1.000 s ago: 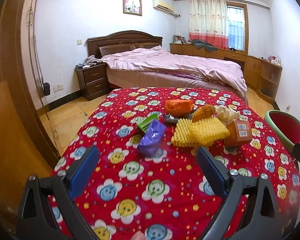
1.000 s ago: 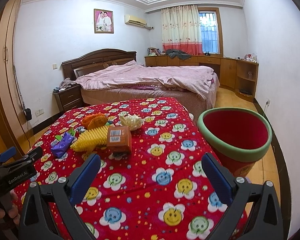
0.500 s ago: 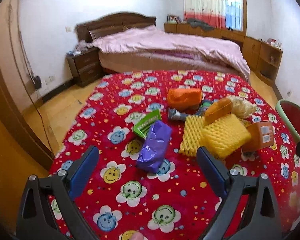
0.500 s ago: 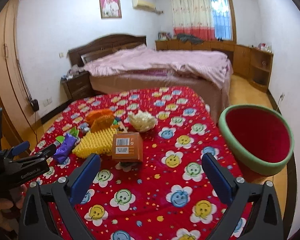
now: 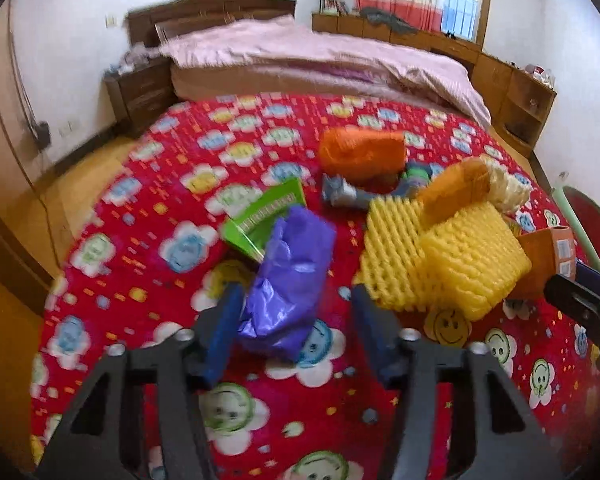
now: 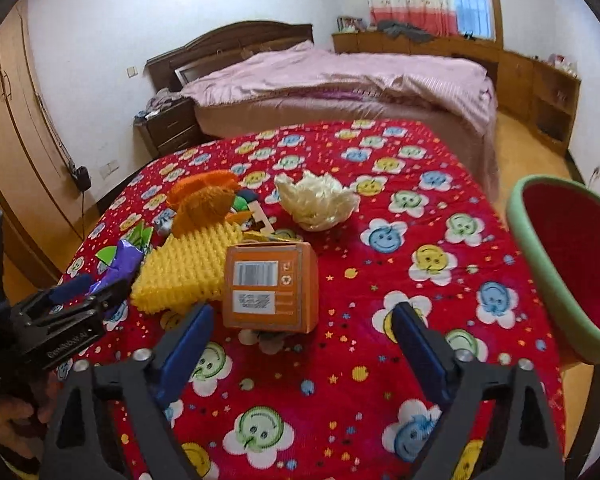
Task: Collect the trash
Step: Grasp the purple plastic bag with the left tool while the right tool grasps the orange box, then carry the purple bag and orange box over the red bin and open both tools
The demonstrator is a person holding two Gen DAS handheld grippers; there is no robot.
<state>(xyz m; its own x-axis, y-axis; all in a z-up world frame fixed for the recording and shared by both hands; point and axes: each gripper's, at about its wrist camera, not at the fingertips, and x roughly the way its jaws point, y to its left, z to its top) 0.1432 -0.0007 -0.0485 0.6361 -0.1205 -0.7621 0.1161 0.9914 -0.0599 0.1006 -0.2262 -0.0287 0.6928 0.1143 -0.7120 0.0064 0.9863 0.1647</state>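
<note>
Trash lies on a red smiley-print tablecloth [image 5: 148,248]. My left gripper [image 5: 296,312] is open, its jaws on either side of the near end of a crumpled purple bag [image 5: 292,276], which lies on a green packet [image 5: 264,216]. To the right lie yellow foam netting [image 5: 440,260], an orange foam piece [image 5: 360,152] and an orange box [image 5: 544,256]. My right gripper [image 6: 304,332] is open, just in front of the orange box [image 6: 270,286]. A crumpled white net [image 6: 316,200] lies behind it. The red bin with a green rim [image 6: 572,264] stands at the table's right edge.
A bed with a pink cover [image 6: 340,80] stands behind the table. A nightstand [image 5: 140,88] is at its left, low wooden cabinets [image 6: 540,84] along the right wall, and a wardrobe [image 6: 4,128] on the left. My left gripper shows at the left of the right wrist view [image 6: 84,292].
Both grippers have moved forward and down toward the table. The left one now straddles the purple bag with narrower jaws; the right one has closed in on the orange box.
</note>
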